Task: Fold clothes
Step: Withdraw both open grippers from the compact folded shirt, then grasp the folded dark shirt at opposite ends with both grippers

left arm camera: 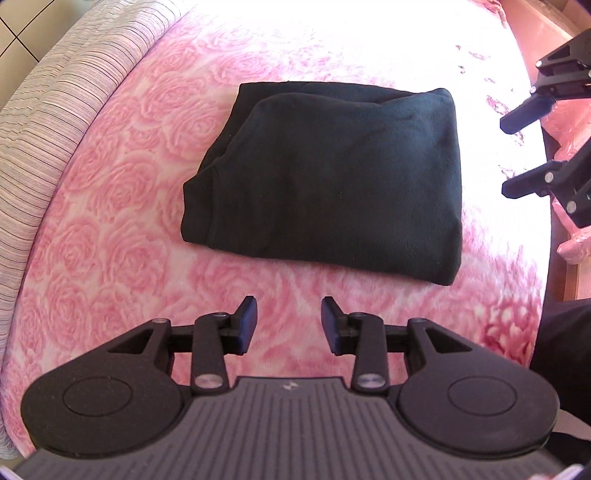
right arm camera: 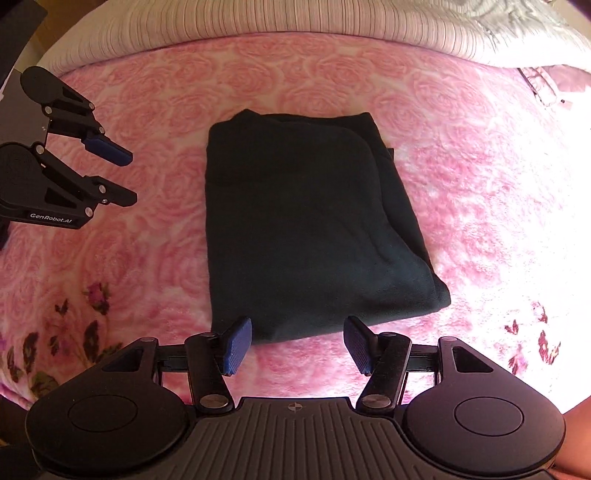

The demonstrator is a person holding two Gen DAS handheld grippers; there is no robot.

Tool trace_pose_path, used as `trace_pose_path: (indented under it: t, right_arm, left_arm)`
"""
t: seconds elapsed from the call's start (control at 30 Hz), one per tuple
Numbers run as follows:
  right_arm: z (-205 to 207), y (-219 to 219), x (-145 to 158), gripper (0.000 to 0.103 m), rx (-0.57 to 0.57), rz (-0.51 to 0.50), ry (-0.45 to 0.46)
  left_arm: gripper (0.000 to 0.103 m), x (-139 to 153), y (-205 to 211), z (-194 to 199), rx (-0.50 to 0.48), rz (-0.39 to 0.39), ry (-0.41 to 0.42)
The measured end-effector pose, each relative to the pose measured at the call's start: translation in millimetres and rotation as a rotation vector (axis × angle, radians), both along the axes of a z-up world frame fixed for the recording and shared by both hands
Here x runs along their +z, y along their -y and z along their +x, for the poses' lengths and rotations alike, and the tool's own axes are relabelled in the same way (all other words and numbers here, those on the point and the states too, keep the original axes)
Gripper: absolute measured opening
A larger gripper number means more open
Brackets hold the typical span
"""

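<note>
In the left wrist view, the left gripper hovered over the pink rose-patterned blanket with its jaws spread wide and nothing between them; its blue-faced fingers stood apart from the near edge of the garment. The black garment lay folded into a compact, roughly rectangular bundle near the middle of the blanket, with a rounded upper layer resting on a wider lower layer. The right gripper entered from the right edge of this view, jaws spread and empty, just beside the right side of the garment without touching it. A striped grey cover ran along the left border of the blanket. In the right wrist view, the right gripper sat low at the near edge of the garment, jaws wide, with the garment's near hem lying between and just beyond the fingertips; contact could not be determined. The left gripper appeared at the left side, jaws apart and empty, well clear of the garment's left edge. The striped cover bordered the far side of the blanket, and a darker floral print marked the blanket's near left corner.
</note>
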State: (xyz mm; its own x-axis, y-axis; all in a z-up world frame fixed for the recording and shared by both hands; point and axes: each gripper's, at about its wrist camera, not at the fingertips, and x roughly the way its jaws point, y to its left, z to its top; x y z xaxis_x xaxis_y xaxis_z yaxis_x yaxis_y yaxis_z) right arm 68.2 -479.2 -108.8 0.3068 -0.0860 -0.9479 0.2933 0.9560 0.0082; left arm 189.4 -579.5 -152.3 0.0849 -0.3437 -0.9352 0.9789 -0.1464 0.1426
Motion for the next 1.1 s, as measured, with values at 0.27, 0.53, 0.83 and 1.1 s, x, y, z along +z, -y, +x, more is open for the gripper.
trace_pose_path:
  t: [0.27,0.53,0.83,1.1]
  right_arm:
    - [-2,-17,15,0.059,-0.075,-0.034,0.005]
    - [3,-51,15,0.059,-0.086,-0.066,-0.018]
    - [14,-99,-7,0.065,0.053,-0.191,-0.053]
    - [45,-117,-89,0.069,0.143,-0.312,-0.048]
  left_arm:
    - [0.036,8,-12,4,-0.066,-0.038,-0.015]
    - [0.041,7,-26,15,-0.154,-0.066,-0.016]
    - [0.079,-52,-51,15,-0.684,-0.248,0.304]
    - [0.079,-126,-20,29,-0.912,-0.343,0.429]
